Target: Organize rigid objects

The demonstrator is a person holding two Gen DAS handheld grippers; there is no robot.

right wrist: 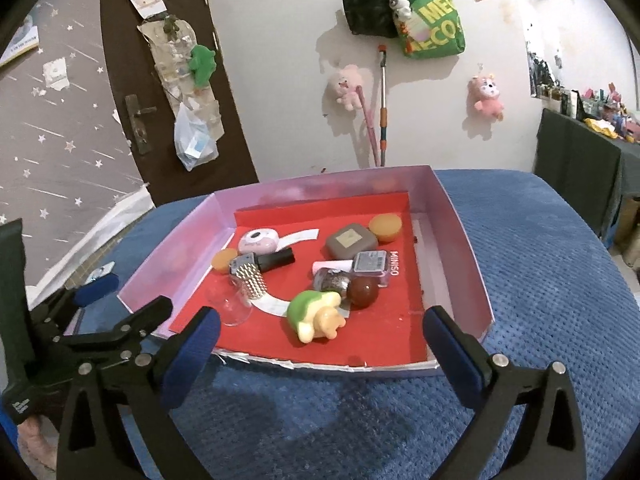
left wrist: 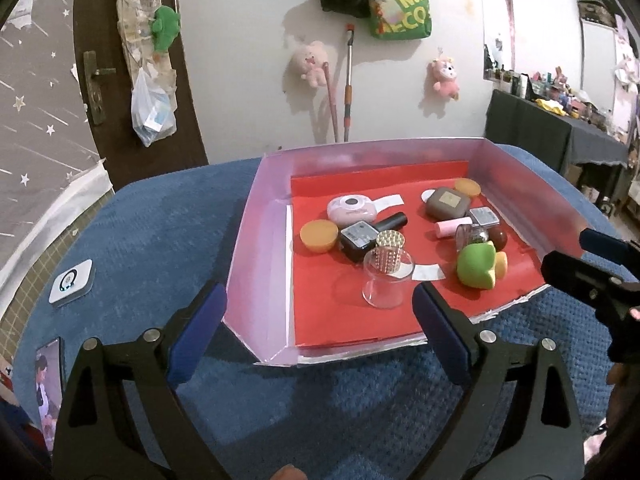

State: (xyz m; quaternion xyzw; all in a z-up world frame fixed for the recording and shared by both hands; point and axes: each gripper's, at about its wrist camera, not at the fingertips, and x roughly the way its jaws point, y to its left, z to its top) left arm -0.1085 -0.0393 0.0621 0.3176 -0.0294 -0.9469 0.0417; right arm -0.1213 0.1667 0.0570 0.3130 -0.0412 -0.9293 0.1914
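On the blue cloth [left wrist: 160, 216], a pink-walled tray [left wrist: 256, 240] with a red floor holds the clutter. Left gripper [left wrist: 320, 320] and right gripper [right wrist: 322, 340] both hover at the near rim, jaws spread wide, nothing held. Clear cup with studded insert [left wrist: 387, 270] lies at 12 o'clock from the left jaws, just inside the rim, tipped with its long axis running toward 12; left is probably nearer. Green toy [right wrist: 316, 314] sits at 12 from the right jaws, long axis roughly 10-to-4. Open red floor at 6 of both; walls high at 9, 12 and 3, near edge low.
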